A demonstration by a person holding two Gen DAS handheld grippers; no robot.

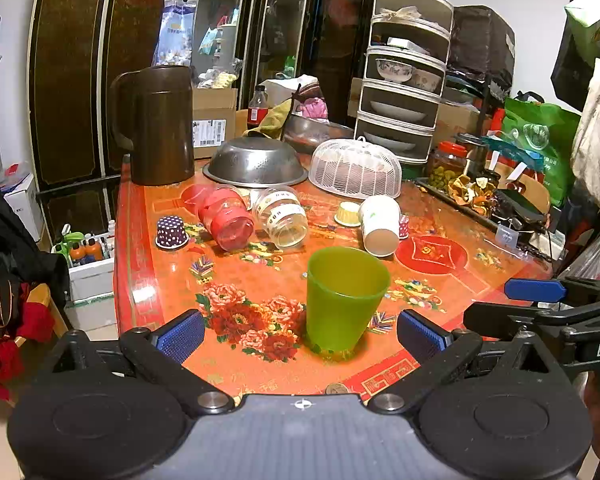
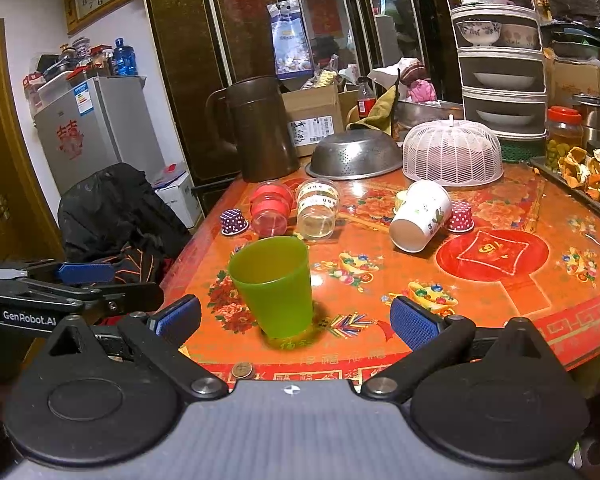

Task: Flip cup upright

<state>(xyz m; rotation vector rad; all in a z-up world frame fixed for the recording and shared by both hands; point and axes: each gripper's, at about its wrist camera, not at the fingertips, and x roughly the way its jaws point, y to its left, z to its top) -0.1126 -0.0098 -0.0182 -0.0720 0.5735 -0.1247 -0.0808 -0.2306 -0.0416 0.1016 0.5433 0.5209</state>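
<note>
A green plastic cup (image 1: pixel 342 300) stands upright, mouth up, on the red flowered table (image 1: pixel 260 372), near its front edge; it also shows in the right wrist view (image 2: pixel 276 288). My left gripper (image 1: pixel 300 336) is open and empty, its blue pads on either side of the cup but short of it, not touching. My right gripper (image 2: pixel 296 320) is open and empty too, just in front of the cup. A white paper cup (image 1: pixel 379 225) lies on its side further back, also seen in the right wrist view (image 2: pixel 420 216).
A red jar (image 1: pixel 226 216) and a clear jar (image 1: pixel 286 216) lie on their sides mid-table. Small cupcake cups (image 1: pixel 172 232), a steel colander (image 1: pixel 256 162), a white mesh food cover (image 1: pixel 356 168) and a brown jug (image 1: pixel 160 124) stand behind. A coin (image 2: pixel 242 370) lies at the front edge.
</note>
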